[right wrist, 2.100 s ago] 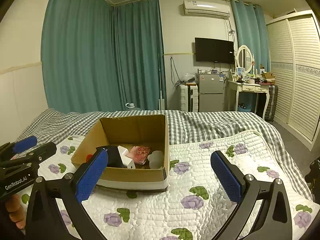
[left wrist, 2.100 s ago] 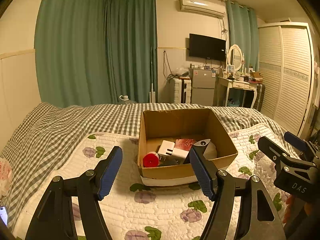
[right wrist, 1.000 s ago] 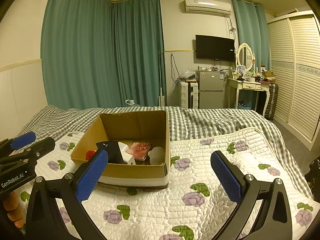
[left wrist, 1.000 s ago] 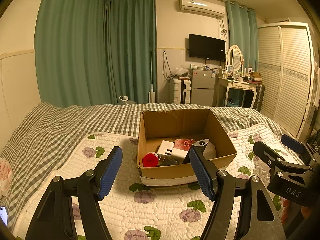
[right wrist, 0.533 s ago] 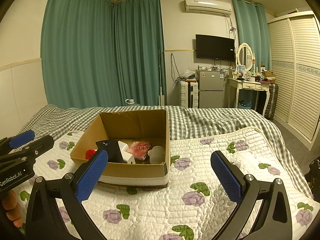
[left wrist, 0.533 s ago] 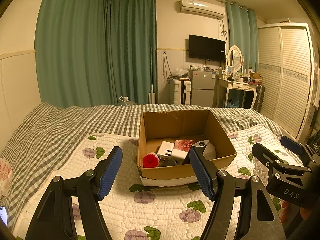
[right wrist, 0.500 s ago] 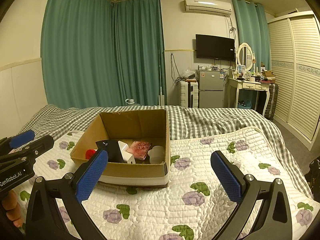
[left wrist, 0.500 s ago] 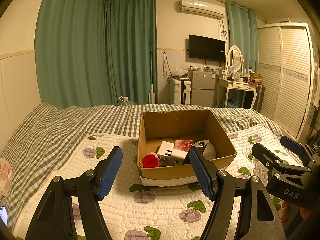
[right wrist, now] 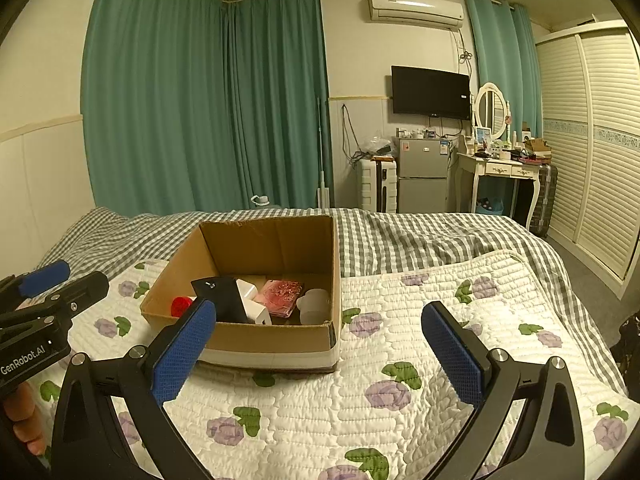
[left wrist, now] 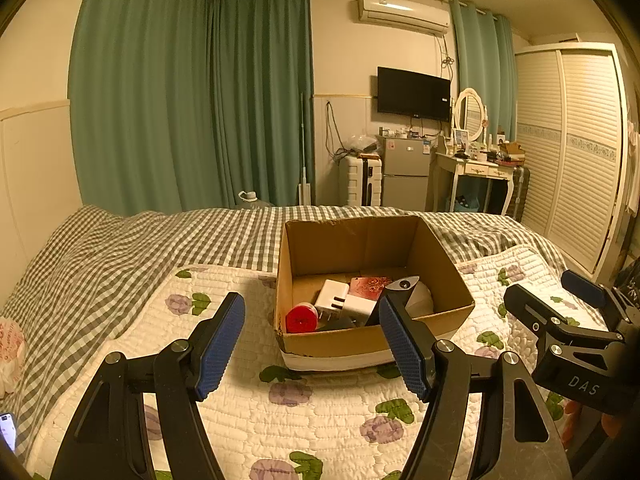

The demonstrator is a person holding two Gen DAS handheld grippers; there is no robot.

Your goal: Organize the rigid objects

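One bed (left wrist: 120, 264) fills the room's near half, spread with a grey-and-white checked cover and, over that, one white quilt (right wrist: 400, 360) stitched in ribbed rows and printed with purple roses and green leaves. Two sets of teal curtains (right wrist: 200, 100) hang in heavy folds along the far walls, beside one louvred wardrobe (right wrist: 600, 140), one flat black television (right wrist: 430, 92) and one small grey fridge (right wrist: 422, 180).

On the quilt sits one open cardboard box (left wrist: 360, 344), square-sided, brown and matt, with a pale band round its base. It lies near the middle of the bed, just ahead of both grippers. Inside it are at least six rigid items: one red round cap (left wrist: 301, 317), one white boxy plug adapter (left wrist: 332, 294), a second white block (left wrist: 358, 306) against it, one flat pink patterned packet (right wrist: 280, 294), one black angular piece (right wrist: 220, 296) with a silver screw, and one pale rounded cup-like shape (right wrist: 314, 306). More may lie beneath them; that cannot be told.

Two hand-held grippers hang above the quilt, each with two black arms tipped by blue dimpled pads. The left gripper (left wrist: 312, 346) has its jaws wide apart with nothing between them, its right pad overlapping the box's near edge in the view. The right gripper (right wrist: 320, 354) likewise holds its jaws spread and empty, just short of the box. A person's fingertips (right wrist: 24, 420) show under the left gripper's handle.
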